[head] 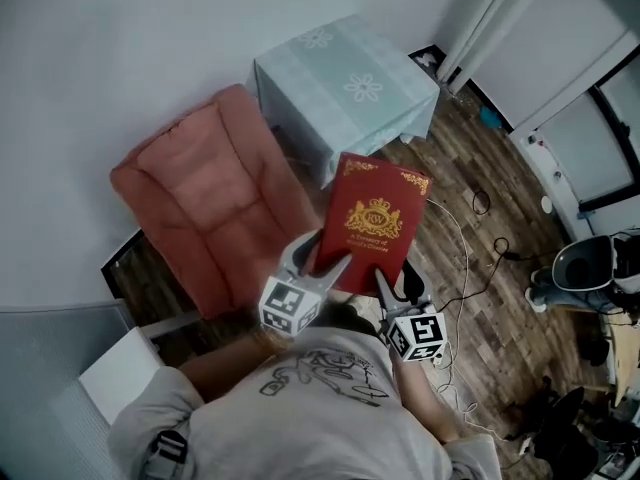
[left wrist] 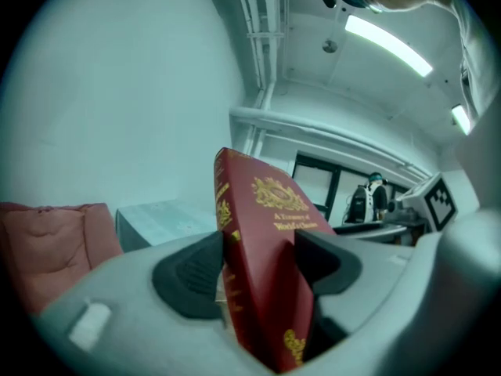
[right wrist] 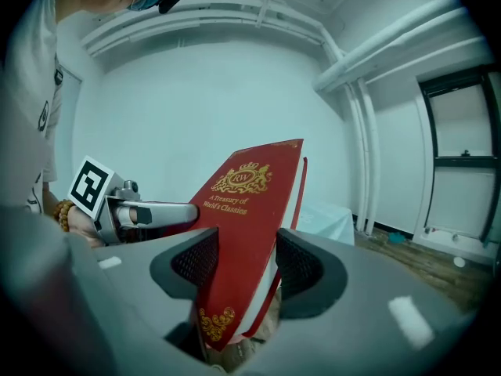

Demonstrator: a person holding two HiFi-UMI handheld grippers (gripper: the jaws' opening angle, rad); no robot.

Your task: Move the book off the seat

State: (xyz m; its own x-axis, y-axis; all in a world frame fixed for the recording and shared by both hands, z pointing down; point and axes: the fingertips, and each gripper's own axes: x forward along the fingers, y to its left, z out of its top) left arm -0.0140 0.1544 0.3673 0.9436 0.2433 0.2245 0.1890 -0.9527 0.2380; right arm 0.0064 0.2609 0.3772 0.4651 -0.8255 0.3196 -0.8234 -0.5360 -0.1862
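Overhead, in the head view, a book [head: 372,223] is seen held in the air by both grippers, clear of the pink armchair [head: 205,198] at its left and above the wooden floor [head: 480,258]. Its cover is deep red, with a gold crest at the middle, gold lettering beneath and gold ornaments at the far corners. The near edge of the book is gripped at both corners: the left corner by the left gripper [head: 318,260], the right corner by the right gripper [head: 395,290]. A small table [head: 345,88] under a pale cloth is seen beyond the book's far edge, beside the armchair.

Next, in the left gripper view, the left gripper [left wrist: 258,269] is shown closed on the book [left wrist: 266,233], with the dark pads [left wrist: 192,276] pressed against both covers. The spine is turned toward the camera and carries gold ornaments. The armchair [left wrist: 47,241] and the table [left wrist: 160,222] are seen behind it at the left.

Lastly, in the right gripper view, the right gripper [right wrist: 246,269] is shown clamped on the book [right wrist: 246,210] as well, one pad on the red front cover and the other against the back. The pale page block is visible between the covers. The left gripper [right wrist: 133,210] is seen at the book's far side, and the table [right wrist: 325,219] beyond.
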